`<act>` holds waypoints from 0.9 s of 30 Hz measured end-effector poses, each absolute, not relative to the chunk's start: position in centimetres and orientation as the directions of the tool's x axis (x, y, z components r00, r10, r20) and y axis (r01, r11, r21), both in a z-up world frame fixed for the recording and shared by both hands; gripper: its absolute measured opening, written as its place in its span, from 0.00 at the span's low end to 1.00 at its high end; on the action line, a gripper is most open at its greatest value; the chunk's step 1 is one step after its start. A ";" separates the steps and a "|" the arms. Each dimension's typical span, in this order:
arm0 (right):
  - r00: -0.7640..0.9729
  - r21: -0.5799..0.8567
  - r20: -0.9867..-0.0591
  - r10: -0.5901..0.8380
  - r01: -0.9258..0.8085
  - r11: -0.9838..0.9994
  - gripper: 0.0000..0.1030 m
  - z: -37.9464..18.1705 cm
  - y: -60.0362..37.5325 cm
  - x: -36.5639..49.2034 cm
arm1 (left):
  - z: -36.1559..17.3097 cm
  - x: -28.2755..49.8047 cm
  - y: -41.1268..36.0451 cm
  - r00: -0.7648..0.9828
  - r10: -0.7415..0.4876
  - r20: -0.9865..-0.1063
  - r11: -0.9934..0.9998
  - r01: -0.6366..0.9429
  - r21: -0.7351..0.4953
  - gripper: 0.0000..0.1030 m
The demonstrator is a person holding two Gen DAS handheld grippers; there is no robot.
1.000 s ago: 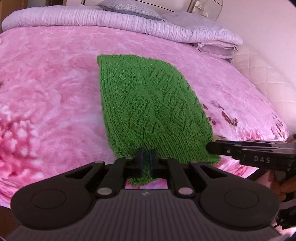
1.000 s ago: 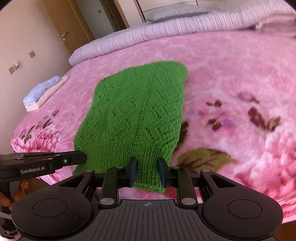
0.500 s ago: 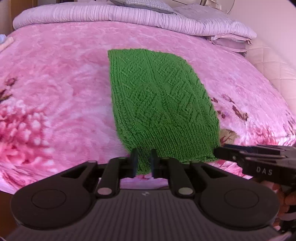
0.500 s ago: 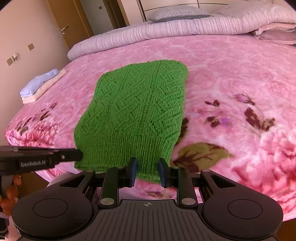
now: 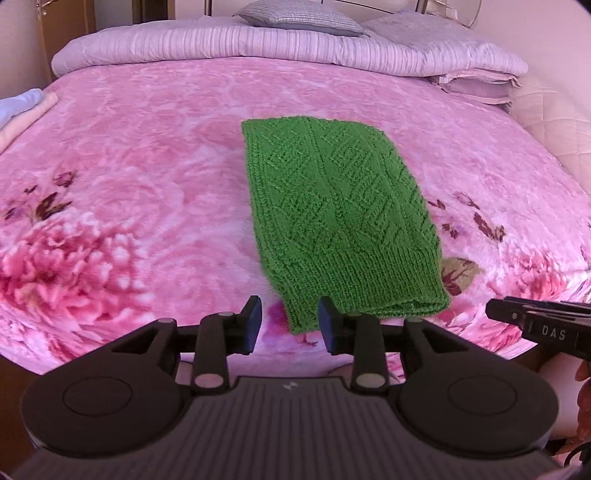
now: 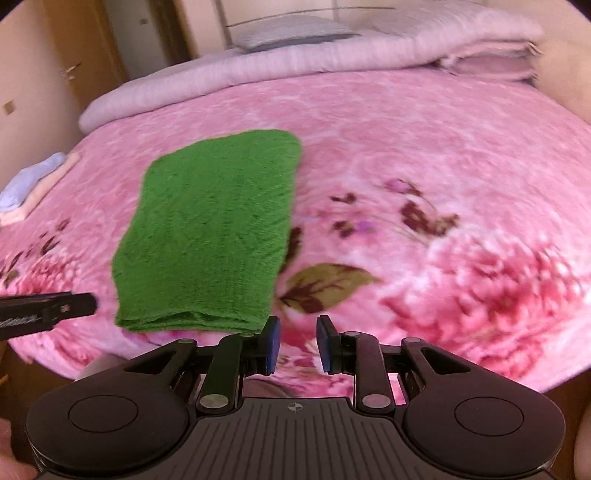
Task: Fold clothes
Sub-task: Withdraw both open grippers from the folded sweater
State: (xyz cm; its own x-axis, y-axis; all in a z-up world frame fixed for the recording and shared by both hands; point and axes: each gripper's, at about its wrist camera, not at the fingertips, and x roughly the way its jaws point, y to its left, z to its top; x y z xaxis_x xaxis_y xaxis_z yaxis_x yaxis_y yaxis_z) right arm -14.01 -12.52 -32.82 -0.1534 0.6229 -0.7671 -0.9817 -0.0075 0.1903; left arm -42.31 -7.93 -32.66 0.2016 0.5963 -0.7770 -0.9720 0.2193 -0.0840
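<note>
A green knitted garment (image 5: pixel 340 218) lies folded into a long strip on the pink floral blanket (image 5: pixel 147 192); it also shows in the right wrist view (image 6: pixel 210 236). My left gripper (image 5: pixel 290 323) is open, its fingers astride the strip's near left corner without pinching it. My right gripper (image 6: pixel 297 341) is open and empty, just right of the strip's near right corner, above the blanket. Each gripper's tip shows at the edge of the other view.
A folded stack of pale blue and peach clothes (image 5: pixel 22 110) lies at the bed's left edge. A rolled lilac duvet (image 5: pixel 258 44) and pillows (image 5: pixel 299 18) line the far end. The bed's near edge is just below the grippers.
Both grippers have opened and let go of the green strip's near edge. The strip now lies flat on the blanket, and both grippers have pulled back a little.
</note>
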 end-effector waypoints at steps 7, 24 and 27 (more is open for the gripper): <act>-0.182 0.239 -0.765 0.618 -0.971 0.009 0.25 -32.2 -14.1 -14.4 | -31.6 -42.7 -9.4 0.178 0.621 -0.764 0.204 -0.977 -0.061 0.33; -0.240 0.250 -0.724 0.646 -0.965 -0.078 0.25 -29.6 -17.2 -17.3 | -30.7 -41.8 -12.6 0.189 0.622 -0.760 0.244 -0.969 -0.042 0.39; -0.238 0.256 -0.731 0.640 -0.964 -0.067 0.25 -29.9 -17.4 -17.0 | -31.0 -41.9 -12.7 0.183 0.617 -0.765 0.240 -0.970 -0.038 0.39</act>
State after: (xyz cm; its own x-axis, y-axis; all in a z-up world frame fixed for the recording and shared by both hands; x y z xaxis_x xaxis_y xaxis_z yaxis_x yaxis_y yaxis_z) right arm -17.01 -17.42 -29.91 -0.2382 0.6399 -0.7306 -0.9643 -0.0666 0.2561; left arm -41.94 -12.72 -30.96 0.1830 0.6170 -0.7654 -0.9699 0.2403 -0.0381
